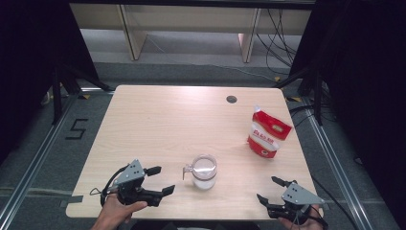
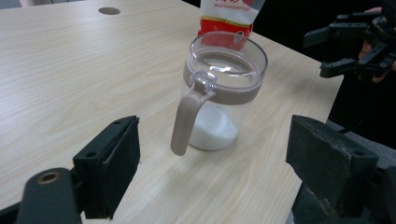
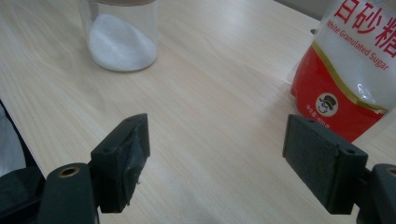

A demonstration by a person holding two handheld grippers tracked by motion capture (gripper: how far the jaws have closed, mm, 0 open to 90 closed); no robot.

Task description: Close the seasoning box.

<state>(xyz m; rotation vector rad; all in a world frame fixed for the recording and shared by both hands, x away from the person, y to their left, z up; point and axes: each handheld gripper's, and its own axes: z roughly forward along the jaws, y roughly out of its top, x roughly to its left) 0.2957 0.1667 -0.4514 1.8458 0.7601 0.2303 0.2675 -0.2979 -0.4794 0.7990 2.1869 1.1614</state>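
Black fingers (image 2: 112, 168), grey three-cornered plates

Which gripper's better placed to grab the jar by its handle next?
Probably left. The left gripper sits open close beside the jar, whose handle points toward it. The right gripper is farther off, facing the sugar bag.

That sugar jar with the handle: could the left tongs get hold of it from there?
Probably yes: the left tongs stand open, the sugar jar straight ahead, handle toward them, bare table between.
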